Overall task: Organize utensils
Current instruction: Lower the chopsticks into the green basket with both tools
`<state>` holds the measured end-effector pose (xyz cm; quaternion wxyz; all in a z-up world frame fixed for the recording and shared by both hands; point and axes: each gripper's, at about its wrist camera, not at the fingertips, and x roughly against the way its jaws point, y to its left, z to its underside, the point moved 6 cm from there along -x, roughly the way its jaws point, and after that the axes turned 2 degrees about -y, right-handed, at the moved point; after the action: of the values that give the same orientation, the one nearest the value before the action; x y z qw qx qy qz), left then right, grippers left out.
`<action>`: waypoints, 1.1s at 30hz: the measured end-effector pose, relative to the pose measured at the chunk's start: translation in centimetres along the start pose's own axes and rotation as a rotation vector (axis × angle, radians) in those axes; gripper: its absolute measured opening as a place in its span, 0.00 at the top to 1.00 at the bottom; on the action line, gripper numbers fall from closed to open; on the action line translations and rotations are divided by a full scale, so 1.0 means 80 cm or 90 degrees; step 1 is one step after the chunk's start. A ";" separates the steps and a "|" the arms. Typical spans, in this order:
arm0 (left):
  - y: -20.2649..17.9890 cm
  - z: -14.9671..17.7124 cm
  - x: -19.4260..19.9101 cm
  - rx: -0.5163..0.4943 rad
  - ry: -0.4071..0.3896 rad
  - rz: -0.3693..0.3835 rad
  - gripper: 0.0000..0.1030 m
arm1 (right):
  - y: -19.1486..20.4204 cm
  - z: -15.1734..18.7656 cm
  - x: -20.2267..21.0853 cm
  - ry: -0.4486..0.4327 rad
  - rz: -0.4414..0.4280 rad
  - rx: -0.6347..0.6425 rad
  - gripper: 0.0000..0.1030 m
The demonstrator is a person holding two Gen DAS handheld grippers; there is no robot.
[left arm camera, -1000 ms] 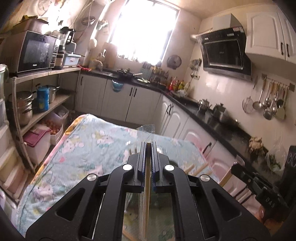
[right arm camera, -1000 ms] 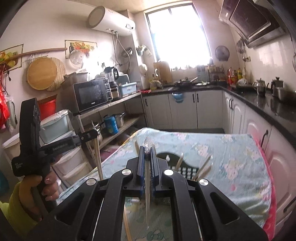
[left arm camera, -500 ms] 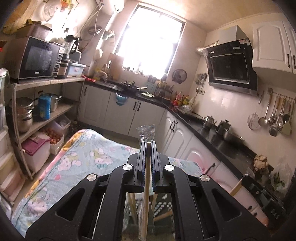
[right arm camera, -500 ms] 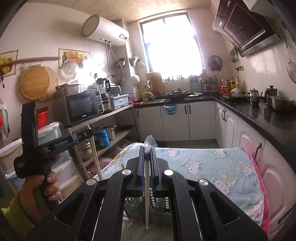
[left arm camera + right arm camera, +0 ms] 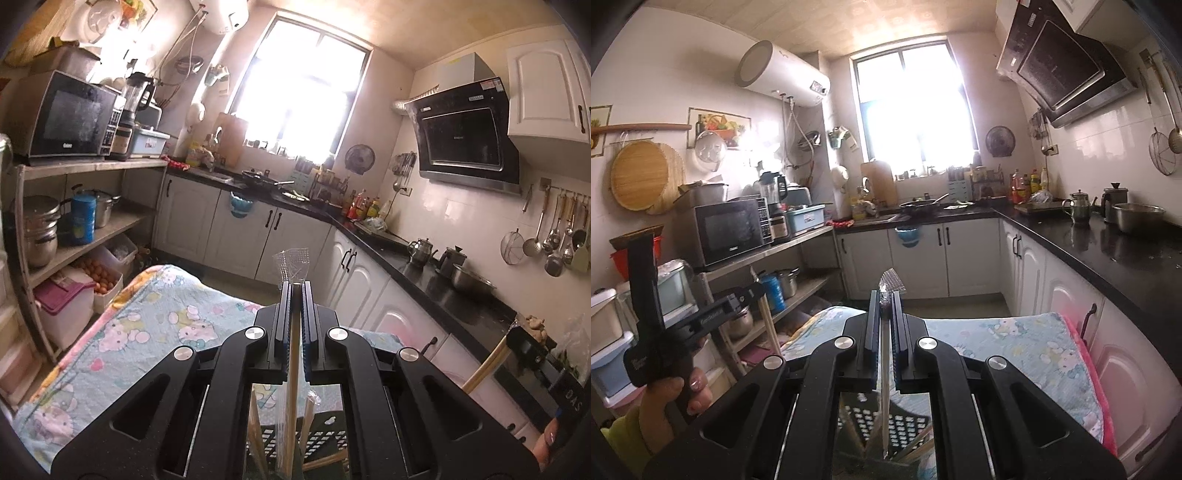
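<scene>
Black left tongs (image 5: 294,286) pinch a plastic-wrapped chopstick pair (image 5: 290,387); the right tongs (image 5: 885,295) clamp another wrapped pair (image 5: 884,391). Both hang over a dark perforated basket (image 5: 905,432), apparently holding more chopsticks, on the tabletop's cartoon-print cloth (image 5: 147,332)

Black slotted basket (image 5: 325,439) largely hidden behind left hand-held gripper (image 5: 294,291); lower part cut off by frame edge. Lower end of wrapped chopsticks (image 5: 291,387) lost among sticks below. Right hand-held gripper (image 5: 528,345) only partly seen at right edge. Hanging utensils (image 5: 557,236) too small to be identified. Window (image 5: 912,110) overexposed.
</scene>
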<state>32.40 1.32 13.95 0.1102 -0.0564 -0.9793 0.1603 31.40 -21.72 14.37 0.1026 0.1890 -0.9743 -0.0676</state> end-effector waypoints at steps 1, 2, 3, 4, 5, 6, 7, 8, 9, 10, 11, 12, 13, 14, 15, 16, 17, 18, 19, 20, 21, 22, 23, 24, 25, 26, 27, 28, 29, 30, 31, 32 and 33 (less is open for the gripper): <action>0.000 0.004 -0.004 0.001 0.004 0.000 0.99 | -0.005 0.002 -0.005 0.003 0.005 -0.004 0.94; 0.002 0.006 -0.006 0.003 0.006 0.000 0.99 | -0.009 0.004 -0.009 0.004 0.006 -0.009 0.94; 0.003 0.010 -0.009 0.005 0.008 0.001 0.99 | -0.013 0.006 -0.013 0.005 0.008 -0.013 0.94; 0.004 0.012 -0.012 0.006 0.010 0.001 0.99 | -0.019 0.009 -0.017 0.005 0.012 -0.018 0.94; 0.005 0.015 -0.015 0.007 0.012 0.001 0.99 | -0.025 0.012 -0.021 0.005 0.014 -0.024 0.94; 0.006 0.017 -0.018 0.009 0.013 0.001 0.99 | -0.027 0.013 -0.024 0.004 0.015 -0.026 0.94; 0.007 0.019 -0.020 0.010 0.014 0.001 0.99 | -0.030 0.016 -0.028 0.004 0.018 -0.031 0.94; 0.008 0.023 -0.023 0.011 0.016 0.000 0.99 | -0.033 0.019 -0.031 0.004 0.019 -0.034 0.94; 0.009 0.025 -0.025 0.014 0.015 0.000 0.99 | -0.035 0.022 -0.035 0.004 0.020 -0.036 0.94; 0.011 0.027 -0.027 0.015 0.015 0.000 0.99 | -0.036 0.024 -0.037 0.003 0.021 -0.035 0.94; 0.012 0.030 -0.030 0.017 0.015 0.000 0.99 | -0.037 0.027 -0.039 0.002 0.023 -0.035 0.94; 0.013 0.033 -0.032 0.019 0.015 -0.001 0.99 | -0.038 0.029 -0.041 0.001 0.024 -0.036 0.94; 0.015 0.035 -0.034 0.022 0.016 -0.001 0.99 | -0.040 0.032 -0.044 0.000 0.025 -0.038 0.94; 0.016 0.039 -0.037 0.026 0.019 0.000 0.99 | -0.040 0.035 -0.047 0.000 0.024 -0.040 0.94; 0.017 0.041 -0.039 0.028 0.020 0.001 0.99 | -0.042 0.039 -0.050 0.001 0.023 -0.043 0.94; 0.018 0.045 -0.041 0.029 0.023 0.000 0.99 | -0.043 0.042 -0.053 0.002 0.023 -0.046 0.94; 0.018 0.047 -0.044 0.029 0.025 0.000 0.99 | -0.043 0.044 -0.055 0.004 0.023 -0.048 0.94; 0.018 0.050 -0.046 0.030 0.028 0.001 0.99 | -0.044 0.048 -0.058 0.006 0.022 -0.051 0.94; 0.019 0.053 -0.048 0.031 0.030 0.002 0.99 | -0.045 0.050 -0.060 0.007 0.021 -0.052 0.94; 0.019 0.057 -0.051 0.030 0.034 0.003 0.99 | -0.046 0.054 -0.063 0.009 0.021 -0.053 0.94; 0.019 0.059 -0.053 0.029 0.037 0.002 0.99 | -0.046 0.056 -0.064 0.010 0.020 -0.054 0.94; 0.020 0.061 -0.054 0.029 0.039 0.002 0.99 | -0.046 0.060 -0.066 0.012 0.020 -0.055 0.94; 0.020 0.065 -0.056 0.029 0.041 0.002 0.99 | -0.047 0.062 -0.068 0.014 0.019 -0.057 0.94; 0.021 0.067 -0.057 0.028 0.043 0.003 0.99 | -0.048 0.066 -0.070 0.016 0.018 -0.061 0.94; 0.021 0.069 -0.058 0.028 0.043 0.004 0.99 | -0.048 0.069 -0.071 0.017 0.017 -0.064 0.94; 0.021 0.072 -0.059 0.029 0.044 0.005 0.99 | -0.049 0.071 -0.072 0.018 0.017 -0.066 0.94; 0.022 0.074 -0.060 0.030 0.045 0.007 0.99 | -0.049 0.074 -0.073 0.019 0.017 -0.069 0.94; 0.022 0.076 -0.060 0.031 0.045 0.008 0.99 | -0.050 0.079 -0.075 0.021 0.017 -0.073 0.94; 0.022 0.077 -0.060 0.030 0.045 0.009 0.99 | -0.051 0.082 -0.074 0.022 0.017 -0.076 0.94; 0.021 0.079 -0.061 0.028 0.046 0.010 0.99 | -0.052 0.084 -0.075 0.023 0.016 -0.080 0.94; 0.021 0.081 -0.062 0.026 0.047 0.010 0.99 | -0.053 0.088 -0.076 0.026 0.015 -0.085 0.94; 0.021 0.083 -0.062 0.024 0.049 0.011 0.99 | -0.054 0.091 -0.077 0.028 0.015 -0.088 0.94; 0.020 0.085 -0.063 0.023 0.050 0.011 0.99 | -0.054 0.094 -0.078 0.031 0.015 -0.091 0.94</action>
<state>35.82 0.08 6.16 0.1484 -0.0690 -0.9706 0.1763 36.89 -22.65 5.27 0.1401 0.1714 -0.9663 -0.1312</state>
